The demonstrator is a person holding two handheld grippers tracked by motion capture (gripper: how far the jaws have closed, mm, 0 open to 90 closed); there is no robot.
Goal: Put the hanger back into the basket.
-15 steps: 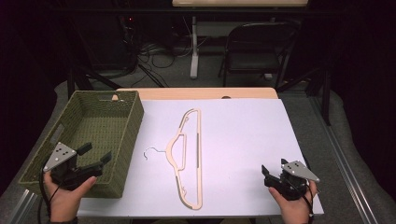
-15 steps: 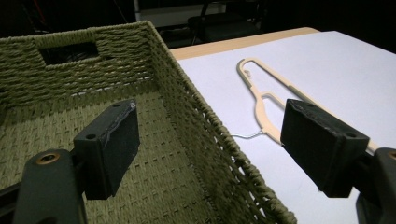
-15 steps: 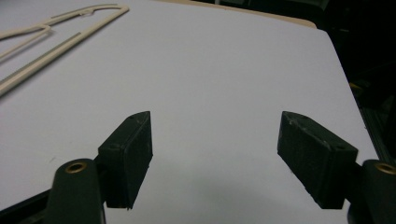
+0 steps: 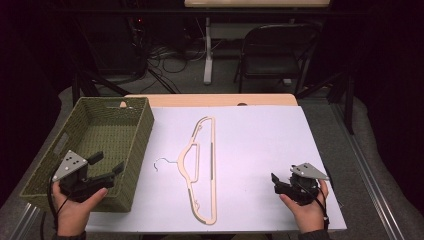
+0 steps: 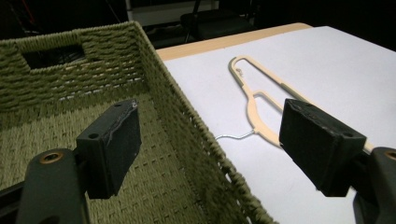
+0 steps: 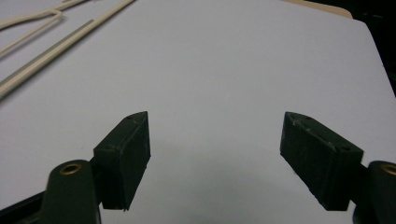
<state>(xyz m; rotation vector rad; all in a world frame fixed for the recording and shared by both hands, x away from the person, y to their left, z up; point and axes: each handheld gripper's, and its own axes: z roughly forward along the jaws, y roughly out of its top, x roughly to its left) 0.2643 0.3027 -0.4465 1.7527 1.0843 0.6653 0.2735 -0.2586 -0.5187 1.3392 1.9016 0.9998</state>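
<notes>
The woven basket (image 4: 145,107) holds nothing, a beige hanger (image 4: 202,165) lies beside it, and both the left gripper (image 4: 106,167) and right gripper (image 4: 280,181) are released.

left gripper (image 5: 210,144) jaws spread wide, straddling the green woven basket (image 5: 187,135) wall, cream hanger (image 5: 261,100) lying flat on the white sheet (image 5: 336,60) beyond

We see a cream hanger (image 4: 202,170) with a thin metal hook (image 4: 162,162) lying flat on the white table cover (image 4: 260,145), its hook pointing toward the green woven basket (image 4: 132,165), which stands just beside it.
</notes>
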